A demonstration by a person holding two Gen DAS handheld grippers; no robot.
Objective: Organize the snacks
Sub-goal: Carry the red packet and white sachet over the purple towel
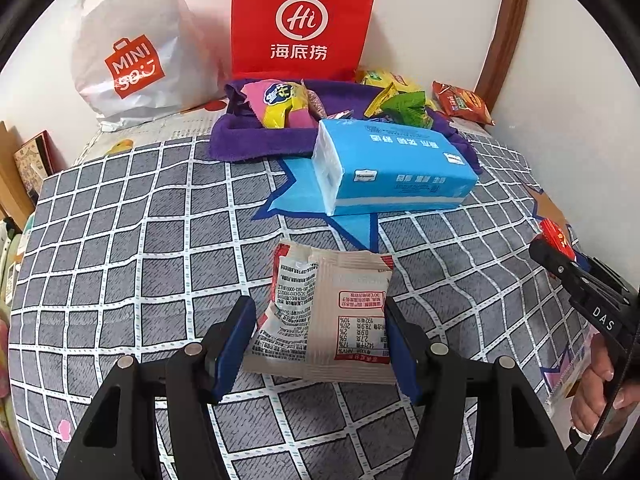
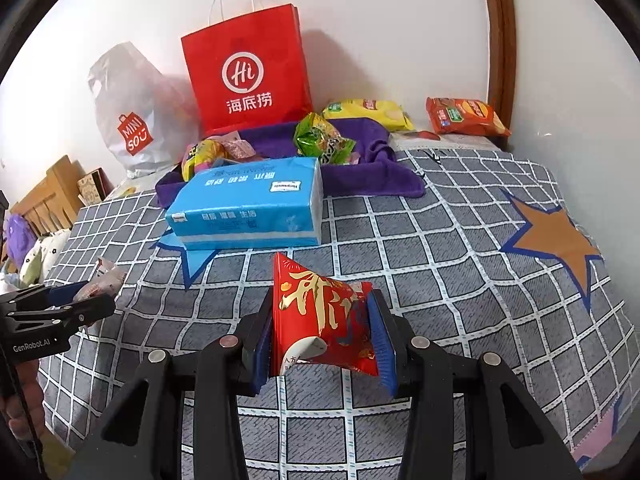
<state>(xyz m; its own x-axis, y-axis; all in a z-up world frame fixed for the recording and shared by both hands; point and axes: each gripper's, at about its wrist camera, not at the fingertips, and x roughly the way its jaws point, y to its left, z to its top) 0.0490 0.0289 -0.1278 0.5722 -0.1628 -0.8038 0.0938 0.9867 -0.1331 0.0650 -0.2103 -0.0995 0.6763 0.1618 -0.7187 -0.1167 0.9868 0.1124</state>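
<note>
A pale snack packet with printed label text sits between the blue pads of my left gripper, which is shut on its two side edges just above the checked bedspread. My right gripper is shut on a puffy red snack packet with gold lettering. In the left wrist view the right gripper shows at the right edge. In the right wrist view the left gripper is at the left edge. Beyond both lies a purple cloth tray holding yellow, pink and green snack packets.
A blue tissue pack lies in front of the purple tray. A red paper bag and a white plastic bag stand against the wall. A yellow chip bag and an orange packet lie at the back right.
</note>
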